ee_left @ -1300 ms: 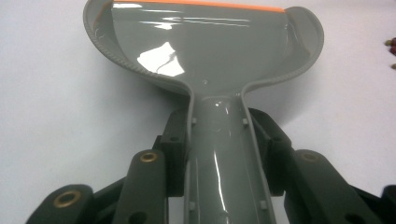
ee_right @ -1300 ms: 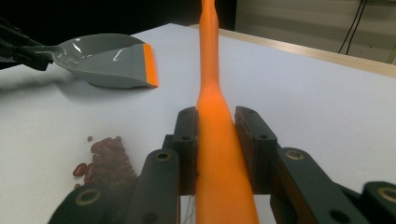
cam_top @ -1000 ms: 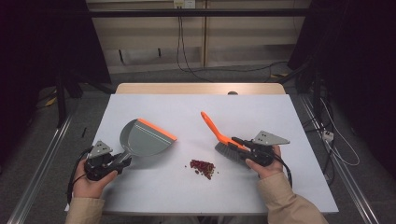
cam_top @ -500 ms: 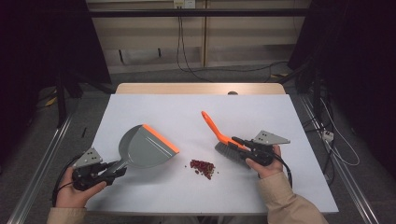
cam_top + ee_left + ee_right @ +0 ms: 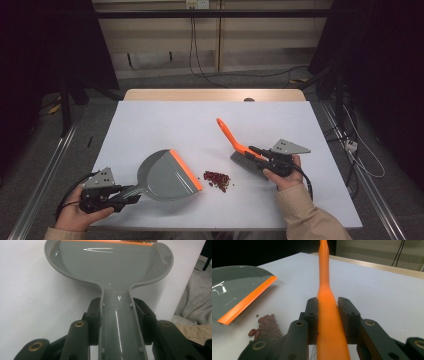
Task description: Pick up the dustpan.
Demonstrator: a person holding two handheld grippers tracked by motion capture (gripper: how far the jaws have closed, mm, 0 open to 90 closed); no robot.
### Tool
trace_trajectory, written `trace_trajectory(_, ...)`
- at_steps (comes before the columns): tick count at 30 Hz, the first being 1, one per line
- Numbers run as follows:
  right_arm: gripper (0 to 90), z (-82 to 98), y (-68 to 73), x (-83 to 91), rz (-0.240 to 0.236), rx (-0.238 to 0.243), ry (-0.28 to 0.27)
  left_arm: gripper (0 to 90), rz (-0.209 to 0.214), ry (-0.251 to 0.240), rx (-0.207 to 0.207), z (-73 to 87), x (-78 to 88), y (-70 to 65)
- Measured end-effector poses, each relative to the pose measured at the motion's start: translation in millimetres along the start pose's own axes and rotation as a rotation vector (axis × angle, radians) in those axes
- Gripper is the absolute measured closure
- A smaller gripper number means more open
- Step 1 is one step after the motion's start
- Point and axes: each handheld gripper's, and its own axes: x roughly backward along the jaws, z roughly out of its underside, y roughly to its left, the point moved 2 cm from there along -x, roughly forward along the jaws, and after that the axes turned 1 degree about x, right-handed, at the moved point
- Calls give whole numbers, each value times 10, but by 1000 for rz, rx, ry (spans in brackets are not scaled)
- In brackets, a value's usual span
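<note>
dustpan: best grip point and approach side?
Grip the dustpan by its narrow straight handle, coming from the tail end opposite the orange lip, in line with the handle. The pan flares wide; only the handle fits between jaws. The left gripper shows this: jaws clamp the handle's two side walls, leaving the lip facing the beans.

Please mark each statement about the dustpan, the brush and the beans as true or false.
1. The left gripper is shut on the dustpan handle. True.
2. The beans lie inside the dustpan. False: they lie on the table, beside its orange lip.
3. The right gripper holds the brush. True.
4. The brush handle is grey. False: it is orange.
</note>
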Motion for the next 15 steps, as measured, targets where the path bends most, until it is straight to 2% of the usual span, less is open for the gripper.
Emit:
trace_trajectory(5, 713, -6, 7, -5, 7, 2, 4, 625, 44, 31, 0, 39, -124, -3)
trace_trajectory(8, 713, -6, 11, -1, 9, 4, 7, 625, 52, 30, -3, 28, -172, 6)
trace_trajectory(15, 713, -7, 16, -7, 7, 8, 6, 624, 75, 41, -51, -35, -237, -9)
